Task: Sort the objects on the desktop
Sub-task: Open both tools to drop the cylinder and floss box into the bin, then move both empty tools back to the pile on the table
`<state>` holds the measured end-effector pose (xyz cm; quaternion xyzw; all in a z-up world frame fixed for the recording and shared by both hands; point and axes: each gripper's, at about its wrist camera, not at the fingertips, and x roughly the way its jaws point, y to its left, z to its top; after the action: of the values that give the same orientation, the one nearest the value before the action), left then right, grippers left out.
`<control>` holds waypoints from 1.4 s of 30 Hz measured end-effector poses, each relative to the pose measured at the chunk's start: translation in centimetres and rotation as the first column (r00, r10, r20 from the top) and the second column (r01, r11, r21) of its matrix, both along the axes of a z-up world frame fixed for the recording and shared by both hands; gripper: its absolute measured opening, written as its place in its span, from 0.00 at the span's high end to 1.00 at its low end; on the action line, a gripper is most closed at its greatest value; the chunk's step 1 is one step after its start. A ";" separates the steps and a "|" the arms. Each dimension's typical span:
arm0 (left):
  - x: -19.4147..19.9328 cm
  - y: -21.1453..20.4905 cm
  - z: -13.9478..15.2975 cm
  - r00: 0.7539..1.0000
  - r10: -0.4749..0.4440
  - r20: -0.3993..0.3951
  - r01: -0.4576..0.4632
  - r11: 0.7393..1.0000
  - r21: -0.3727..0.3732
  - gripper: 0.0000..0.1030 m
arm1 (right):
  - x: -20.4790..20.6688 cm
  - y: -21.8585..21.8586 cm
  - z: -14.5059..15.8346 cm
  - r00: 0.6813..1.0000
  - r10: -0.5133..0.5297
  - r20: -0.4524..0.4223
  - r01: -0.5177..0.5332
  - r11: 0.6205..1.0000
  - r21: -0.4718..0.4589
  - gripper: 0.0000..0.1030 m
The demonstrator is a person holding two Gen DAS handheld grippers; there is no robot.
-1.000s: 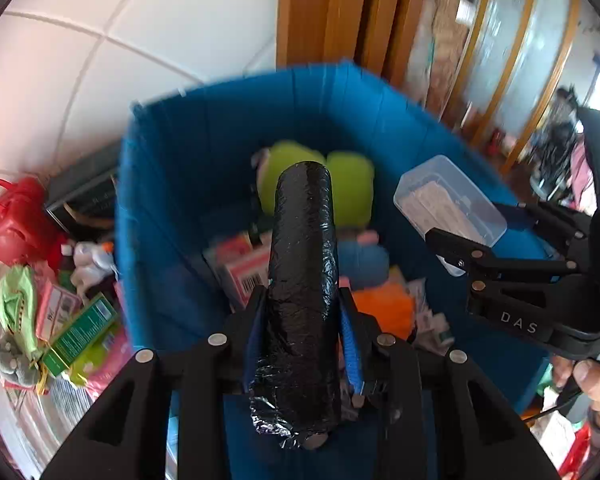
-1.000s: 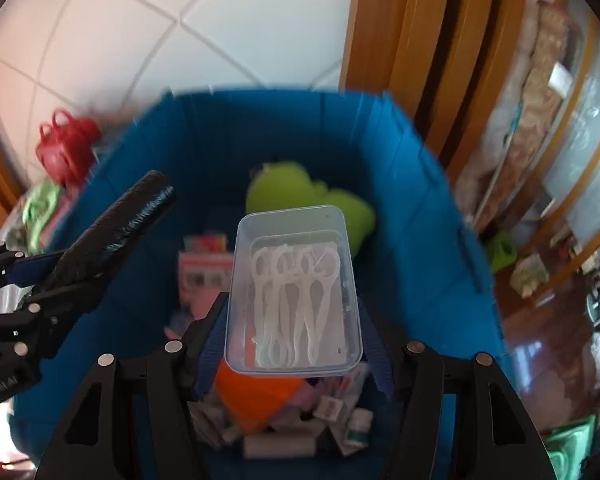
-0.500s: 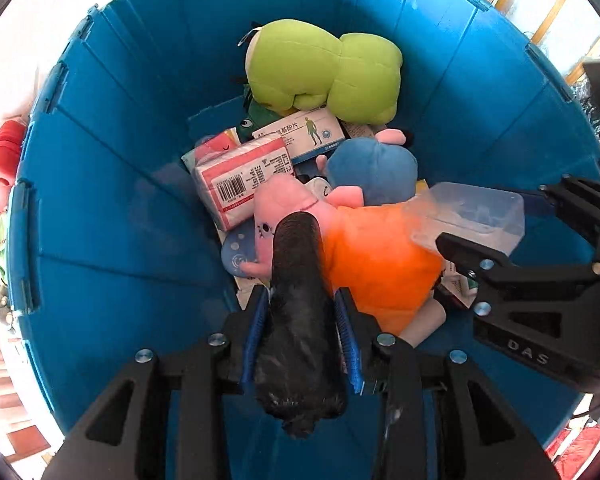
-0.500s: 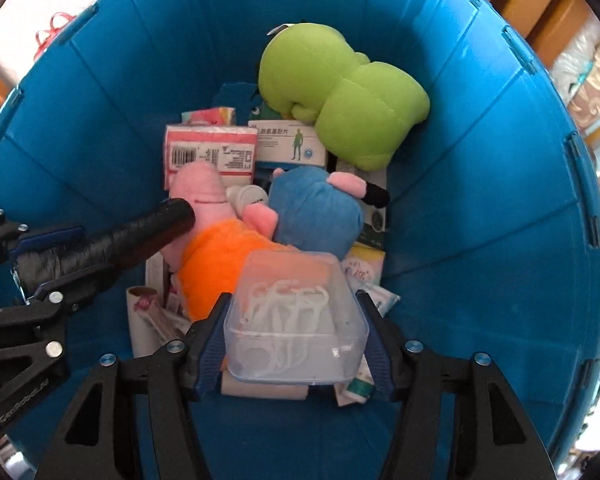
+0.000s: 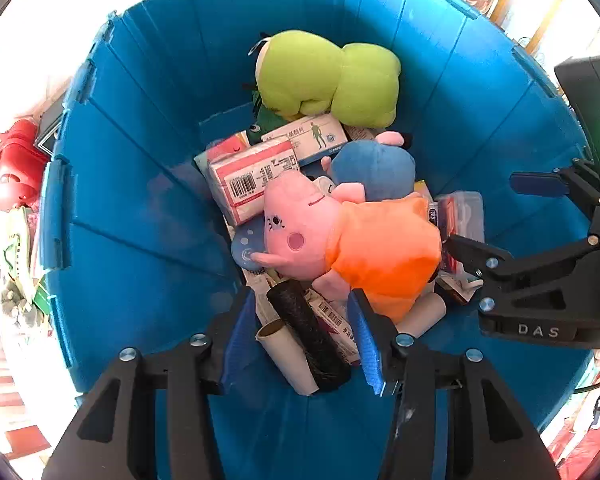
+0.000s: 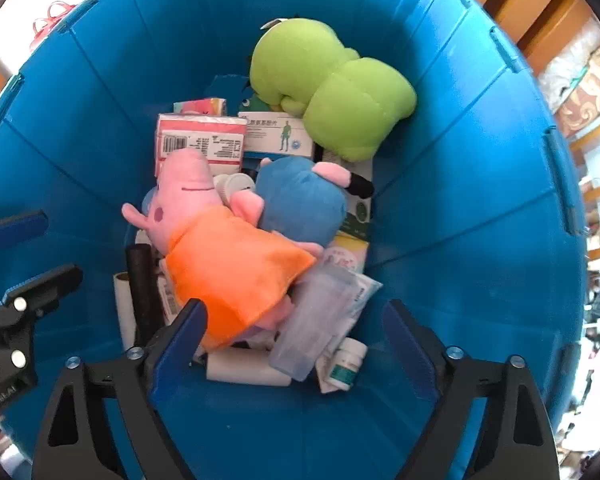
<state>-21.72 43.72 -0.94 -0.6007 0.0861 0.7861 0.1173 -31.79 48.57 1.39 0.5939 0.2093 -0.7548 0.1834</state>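
Both grippers hang over a blue bin (image 5: 140,200) (image 6: 460,220) full of objects. My left gripper (image 5: 300,320) is open; the black roll (image 5: 308,336) lies loose in the bin just below it, beside a cardboard tube (image 5: 284,356). My right gripper (image 6: 296,332) is open; the clear plastic box of floss picks (image 6: 316,320) lies loose in the bin between its fingers, against the pink pig plush in orange (image 6: 220,256). The right gripper also shows in the left wrist view (image 5: 500,220), and the box there (image 5: 460,216).
The bin also holds a green plush (image 5: 324,76), a blue plush (image 5: 376,168), a pink tissue pack (image 5: 252,180), a medicine box (image 5: 308,140) and a small white bottle (image 6: 346,364). A red bag (image 5: 8,168) and clutter lie outside the bin at left.
Both grippers opened. The black roll dropped from the left gripper and the clear box dropped from the right gripper into the bin.
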 end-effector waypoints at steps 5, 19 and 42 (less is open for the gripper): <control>1.3 -0.8 1.7 0.998 -0.017 -0.066 0.019 0.999 0.028 0.53 | 1.7 0.3 2.0 0.998 -0.001 -0.059 -0.001 0.999 -0.034 0.00; 7.1 -14.2 9.5 0.900 0.095 -0.425 -0.045 0.991 0.125 0.36 | 8.9 -5.7 11.9 0.970 0.018 -0.244 -0.082 0.963 -0.257 0.00; 10.2 -56.4 -3.4 0.752 0.511 -0.417 -0.537 0.842 0.063 0.30 | 17.7 -29.6 9.0 0.947 -0.007 -0.321 -0.141 0.889 -0.436 0.00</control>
<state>-11.55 -12.65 -4.30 -0.4213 -0.0387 0.8941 -0.1468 -14.11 18.95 10.43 0.3994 0.0745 -0.8605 0.3073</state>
